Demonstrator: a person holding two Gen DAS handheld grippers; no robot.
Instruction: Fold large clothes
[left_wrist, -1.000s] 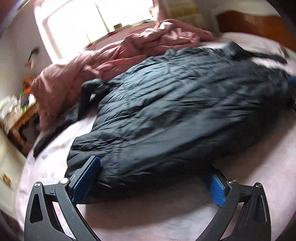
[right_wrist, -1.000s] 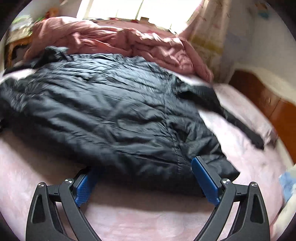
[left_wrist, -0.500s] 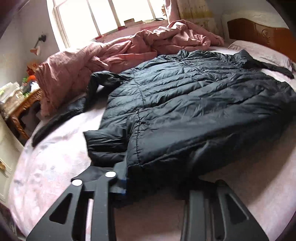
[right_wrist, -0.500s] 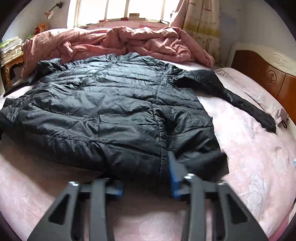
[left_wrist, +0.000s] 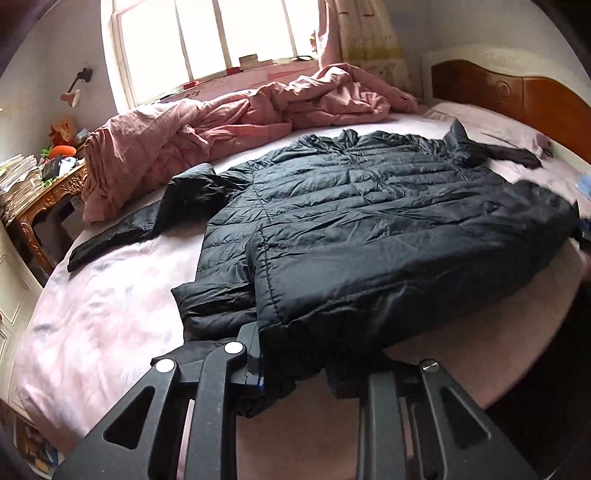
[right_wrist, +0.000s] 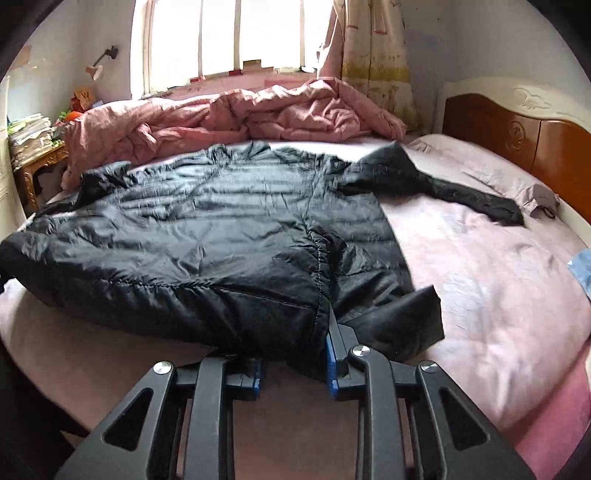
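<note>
Left wrist view: the left gripper (left_wrist: 295, 373) is still closing, its pads clamped on the hem of the black jacket (left_wrist: 369, 229), which lies spread on the pink bed (left_wrist: 96, 317), sleeves out to both sides. Right wrist view: the right gripper (right_wrist: 293, 367) grasps the hem's other corner. A crumpled quilt (right_wrist: 236, 118) lies beyond.
</note>
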